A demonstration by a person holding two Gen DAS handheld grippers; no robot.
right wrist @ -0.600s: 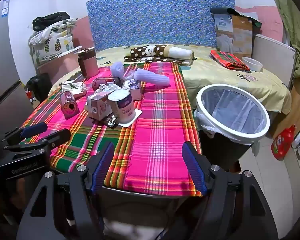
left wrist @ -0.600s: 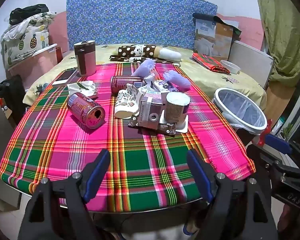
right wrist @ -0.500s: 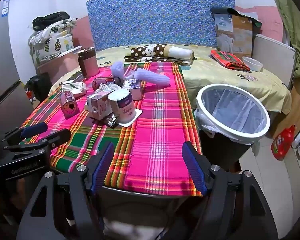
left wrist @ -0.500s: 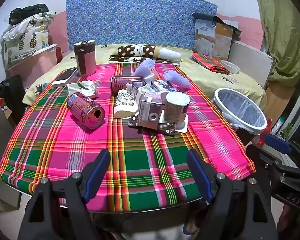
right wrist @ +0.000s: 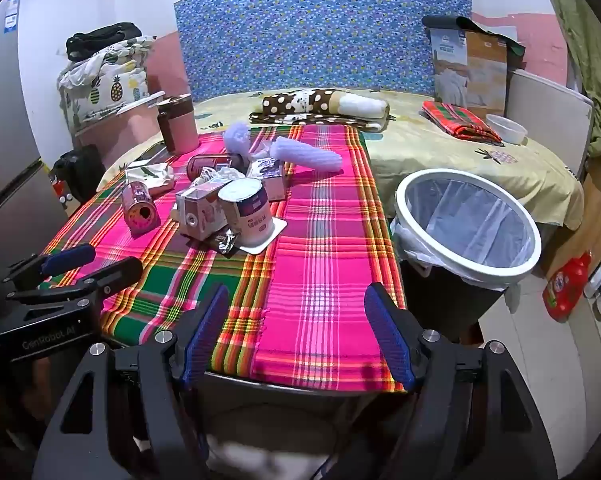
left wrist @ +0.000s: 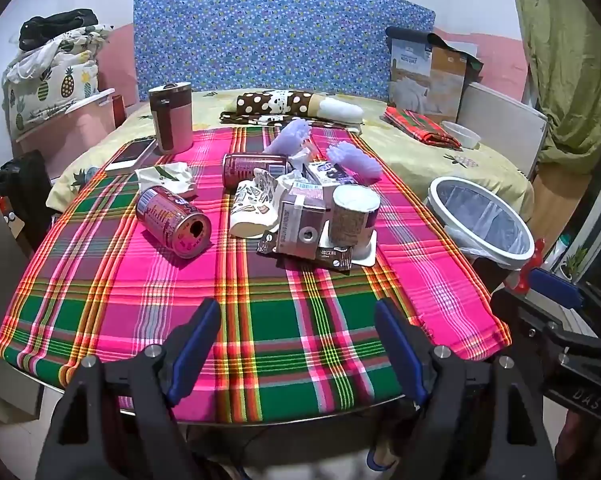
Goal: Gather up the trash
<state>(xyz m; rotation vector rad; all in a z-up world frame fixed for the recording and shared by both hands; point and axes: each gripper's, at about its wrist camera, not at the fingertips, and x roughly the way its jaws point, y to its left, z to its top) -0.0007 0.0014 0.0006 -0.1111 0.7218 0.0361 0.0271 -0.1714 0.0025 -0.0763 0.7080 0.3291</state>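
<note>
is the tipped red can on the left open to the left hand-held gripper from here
Probably yes: the left hand-held gripper is open and empty, only bare cloth lies before the red can, and the can lies apart from the pile.

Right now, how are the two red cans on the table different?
The near can lies apart from the pile, on bare cloth, while the far can is tucked against the wrappers. The near can turns its opened top toward the left wrist camera; the far can lies crosswise, showing its side and barcode. The near can is fully visible; the far can is partly hidden. Both are red drink cans on their sides.
</note>
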